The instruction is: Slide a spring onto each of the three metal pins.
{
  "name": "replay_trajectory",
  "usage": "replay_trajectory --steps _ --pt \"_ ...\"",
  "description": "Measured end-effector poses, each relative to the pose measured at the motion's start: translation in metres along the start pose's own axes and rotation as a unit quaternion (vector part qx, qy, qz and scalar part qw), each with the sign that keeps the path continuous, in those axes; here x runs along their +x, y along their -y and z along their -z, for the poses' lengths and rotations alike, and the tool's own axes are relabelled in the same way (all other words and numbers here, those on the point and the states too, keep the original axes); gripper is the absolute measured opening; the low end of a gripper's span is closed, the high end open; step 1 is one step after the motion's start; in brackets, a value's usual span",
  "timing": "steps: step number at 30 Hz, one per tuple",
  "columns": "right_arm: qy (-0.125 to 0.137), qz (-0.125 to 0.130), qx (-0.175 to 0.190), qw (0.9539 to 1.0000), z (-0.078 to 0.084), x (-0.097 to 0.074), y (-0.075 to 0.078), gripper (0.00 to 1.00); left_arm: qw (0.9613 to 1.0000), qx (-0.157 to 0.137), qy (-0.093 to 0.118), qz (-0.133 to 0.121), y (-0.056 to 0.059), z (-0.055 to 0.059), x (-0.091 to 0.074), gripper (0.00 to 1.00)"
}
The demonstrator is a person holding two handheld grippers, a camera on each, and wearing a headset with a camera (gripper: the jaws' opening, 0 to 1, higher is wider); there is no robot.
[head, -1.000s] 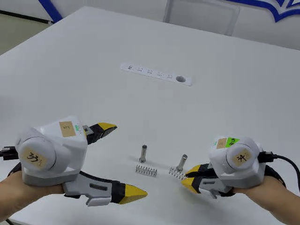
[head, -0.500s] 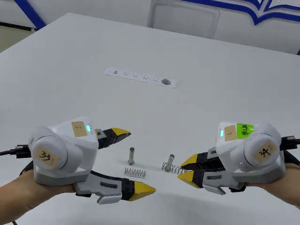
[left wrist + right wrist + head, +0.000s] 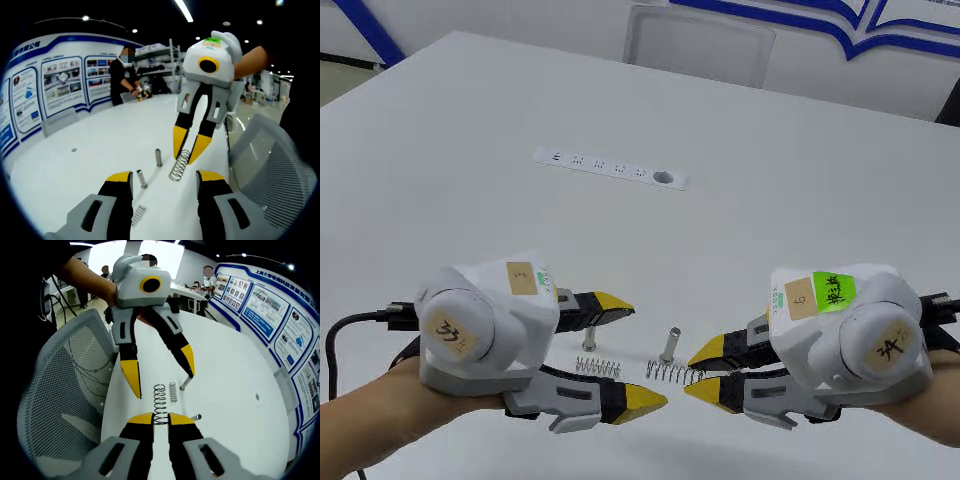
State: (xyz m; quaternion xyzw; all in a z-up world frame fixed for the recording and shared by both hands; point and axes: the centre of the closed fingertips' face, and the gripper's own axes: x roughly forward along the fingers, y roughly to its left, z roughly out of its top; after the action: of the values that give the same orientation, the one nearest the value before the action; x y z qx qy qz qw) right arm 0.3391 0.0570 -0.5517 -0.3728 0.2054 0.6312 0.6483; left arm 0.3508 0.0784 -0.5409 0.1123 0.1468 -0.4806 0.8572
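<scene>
Two short metal pins stand upright on the white table (image 3: 470, 120): one (image 3: 670, 343) in front of the right gripper, the other (image 3: 588, 340) partly hidden behind the left gripper's upper jaw. My right gripper (image 3: 703, 372) is shut on the end of a spring (image 3: 672, 373), which sticks out from its tips beside the nearer pin (image 3: 196, 417). In the right gripper view the spring (image 3: 160, 402) runs straight ahead from the tips. A second spring (image 3: 598, 367) lies loose on the table between the wide-apart jaws of my open left gripper (image 3: 632, 350).
A white power strip (image 3: 610, 167) is set into the table farther back. A chair back (image 3: 698, 45) stands at the far edge. A mesh chair (image 3: 280, 170) sits at the near side. People stand in the background (image 3: 125, 75).
Both grippers have drawn closer together around the pins. The left gripper has come right over the loose spring. The right gripper still has its spring's end at its tips.
</scene>
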Motion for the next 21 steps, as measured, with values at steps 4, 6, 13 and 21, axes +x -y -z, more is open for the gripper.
replay_trajectory --steps 4,6,13,21 --pt "0.004 -0.001 -0.007 1.0 -0.005 -0.003 -0.001 0.11 0.9999 0.0 -0.003 0.013 0.006 0.002 0.0 0.44" --pt "0.004 0.0 -0.012 0.9999 -0.006 -0.003 -0.001 0.11 0.9998 -0.001 -0.002 0.021 0.01 0.002 0.001 0.41" --pt "0.007 -0.009 -0.026 0.9996 -0.01 -0.002 -0.007 0.11 0.9993 -0.004 0.003 0.037 0.016 -0.002 0.001 0.28" --pt "0.013 -0.014 -0.038 0.9991 -0.012 0.0 -0.008 0.11 0.9986 -0.002 0.003 0.053 0.023 -0.002 0.001 0.15"
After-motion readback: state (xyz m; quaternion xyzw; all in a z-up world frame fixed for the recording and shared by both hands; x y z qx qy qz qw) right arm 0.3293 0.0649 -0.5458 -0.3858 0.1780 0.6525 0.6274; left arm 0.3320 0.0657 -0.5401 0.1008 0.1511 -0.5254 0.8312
